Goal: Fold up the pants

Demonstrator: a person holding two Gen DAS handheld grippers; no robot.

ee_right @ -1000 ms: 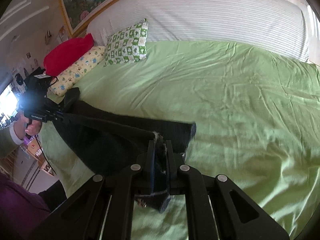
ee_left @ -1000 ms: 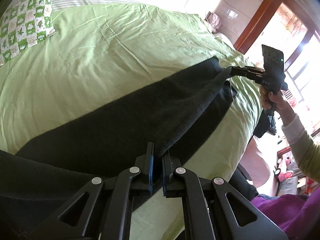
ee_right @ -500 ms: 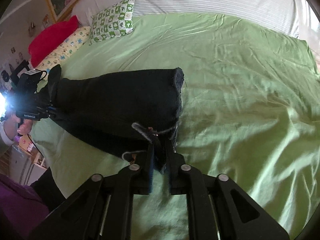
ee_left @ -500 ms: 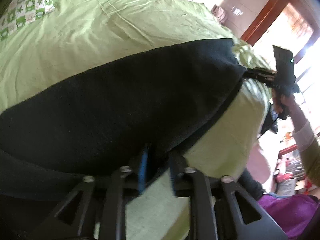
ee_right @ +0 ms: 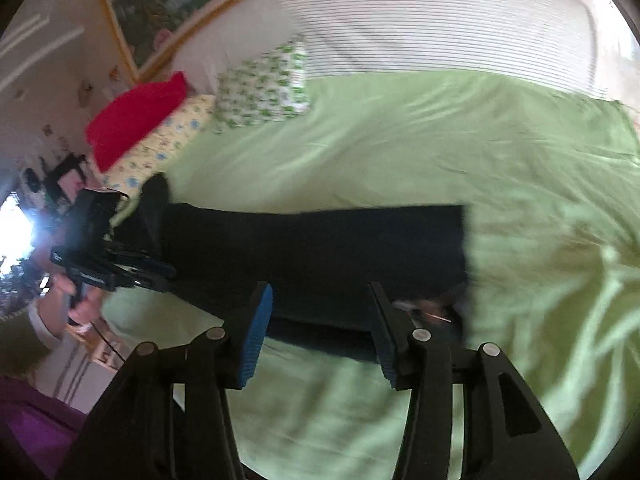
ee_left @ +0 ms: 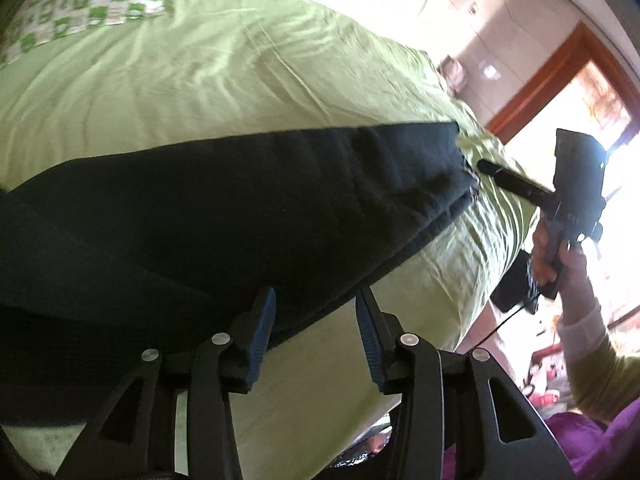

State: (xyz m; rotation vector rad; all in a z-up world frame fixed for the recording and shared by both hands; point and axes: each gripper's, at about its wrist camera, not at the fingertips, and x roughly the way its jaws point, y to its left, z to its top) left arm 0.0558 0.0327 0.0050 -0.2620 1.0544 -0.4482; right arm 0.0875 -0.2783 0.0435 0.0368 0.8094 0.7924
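Black pants [ee_left: 248, 200] lie folded lengthwise across a green bed [ee_left: 200, 80], near its front edge. The left gripper [ee_left: 316, 320] and right gripper [ee_right: 320, 320] both hang wide open just above the pants' near edge, holding nothing. Patterned pillows [ee_right: 264, 84] rest behind.

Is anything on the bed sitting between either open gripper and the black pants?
Nothing visible. The pants lie flat on the green sheet, directly ahead of the left gripper and right gripper; the pillows sit well beyond.
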